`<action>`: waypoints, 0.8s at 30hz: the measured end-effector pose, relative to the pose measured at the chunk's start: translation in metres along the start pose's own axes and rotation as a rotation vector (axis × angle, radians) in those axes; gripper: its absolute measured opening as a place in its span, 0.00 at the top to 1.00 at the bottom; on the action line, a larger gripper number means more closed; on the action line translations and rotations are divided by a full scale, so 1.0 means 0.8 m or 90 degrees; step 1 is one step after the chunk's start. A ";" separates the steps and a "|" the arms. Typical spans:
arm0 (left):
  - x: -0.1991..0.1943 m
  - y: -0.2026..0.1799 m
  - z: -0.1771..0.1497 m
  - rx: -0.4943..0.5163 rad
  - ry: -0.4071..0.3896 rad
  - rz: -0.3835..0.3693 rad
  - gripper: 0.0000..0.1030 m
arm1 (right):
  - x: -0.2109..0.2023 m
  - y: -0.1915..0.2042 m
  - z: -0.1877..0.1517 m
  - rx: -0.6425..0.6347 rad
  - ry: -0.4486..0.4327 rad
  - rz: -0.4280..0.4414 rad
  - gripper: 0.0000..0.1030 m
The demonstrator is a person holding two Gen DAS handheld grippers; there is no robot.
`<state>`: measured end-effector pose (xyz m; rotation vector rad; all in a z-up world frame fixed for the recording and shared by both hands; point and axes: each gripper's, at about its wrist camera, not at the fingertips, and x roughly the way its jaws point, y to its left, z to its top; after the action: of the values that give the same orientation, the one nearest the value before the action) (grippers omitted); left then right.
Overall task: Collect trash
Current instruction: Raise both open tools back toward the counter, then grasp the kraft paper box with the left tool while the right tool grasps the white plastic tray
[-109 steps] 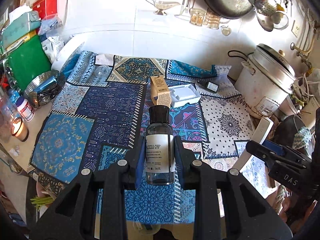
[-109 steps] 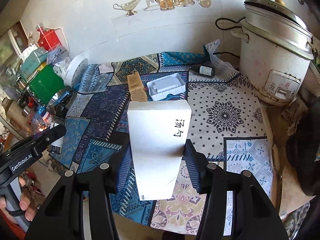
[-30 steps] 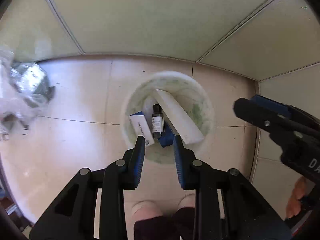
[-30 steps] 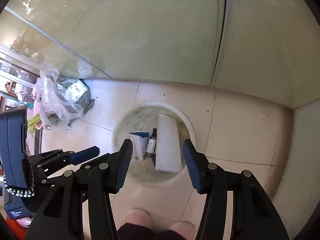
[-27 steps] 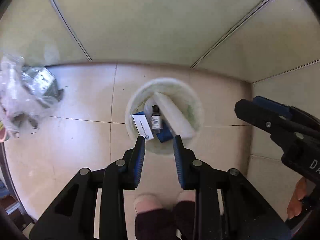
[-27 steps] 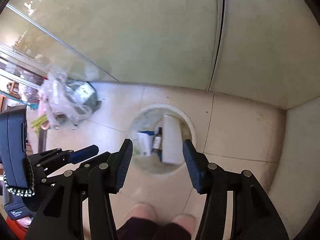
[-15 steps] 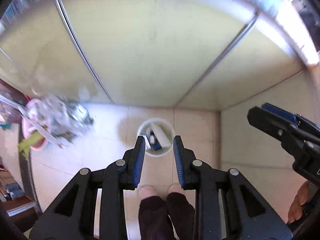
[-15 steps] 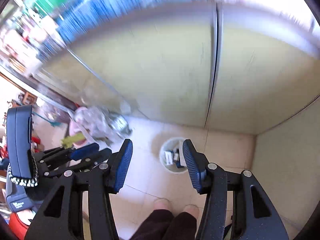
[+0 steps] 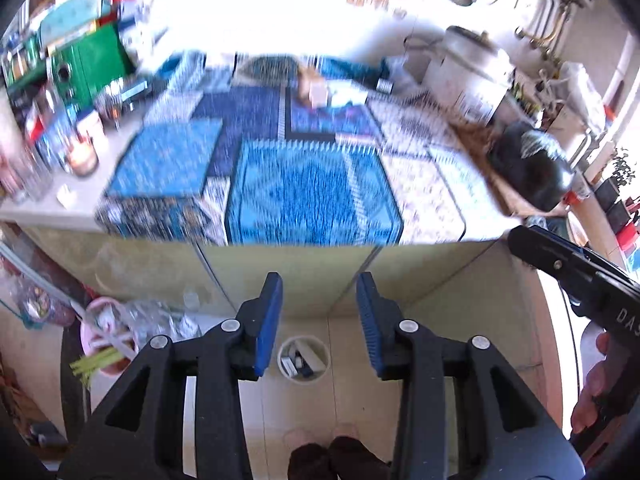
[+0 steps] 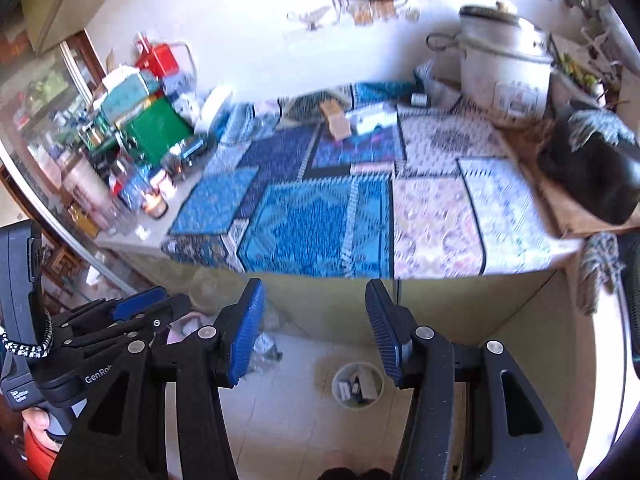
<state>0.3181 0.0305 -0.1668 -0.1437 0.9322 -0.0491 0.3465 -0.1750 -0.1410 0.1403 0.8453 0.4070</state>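
A round white trash bin (image 9: 304, 359) stands on the tiled floor below the counter, with a small dark bottle, a white box and other trash inside; it also shows in the right wrist view (image 10: 357, 385). My left gripper (image 9: 318, 320) is open and empty, high above the bin. My right gripper (image 10: 313, 330) is open and empty, also raised. On the patterned cloth (image 10: 320, 208) far back lie a brown carton (image 10: 338, 122), a white tray (image 10: 370, 118) and a small dark bottle (image 10: 419, 100).
A white rice cooker (image 10: 504, 66) stands at the back right, a black bag (image 10: 592, 168) at the right edge. A green box (image 10: 154, 130), jars and a candle crowd the left end. Plastic bags (image 9: 132, 320) lie on the floor at left.
Both grippers rose from looking down at the bin to facing the counter. The bottle and the white box, held 3.6 s ago, lie in the bin.
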 end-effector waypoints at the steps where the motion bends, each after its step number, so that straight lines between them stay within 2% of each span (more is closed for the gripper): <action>1: -0.007 -0.003 0.010 -0.001 -0.007 0.002 0.61 | -0.004 0.005 0.008 0.002 -0.012 -0.004 0.51; 4: -0.019 -0.003 0.033 -0.013 -0.027 0.003 0.59 | -0.019 0.002 0.031 0.008 -0.033 -0.016 0.44; 7: -0.021 -0.001 0.061 -0.020 -0.040 -0.003 0.55 | -0.019 -0.006 0.052 0.010 -0.045 -0.030 0.43; 10: -0.009 -0.002 0.095 -0.018 -0.056 0.005 0.52 | -0.012 -0.021 0.074 0.012 -0.058 -0.042 0.39; 16: 0.045 -0.011 0.175 -0.035 -0.069 0.006 0.49 | 0.029 -0.070 0.137 0.026 -0.063 -0.028 0.39; 18: 0.066 -0.017 0.208 -0.042 -0.075 0.019 0.49 | 0.046 -0.085 0.166 0.021 -0.062 -0.018 0.39; 24: 0.144 -0.030 0.295 -0.081 -0.064 0.046 0.49 | 0.104 -0.125 0.247 -0.020 -0.028 -0.003 0.39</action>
<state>0.5763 0.0189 -0.1167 -0.2282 0.8402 0.0846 0.5739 -0.2251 -0.0966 0.1180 0.7950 0.4120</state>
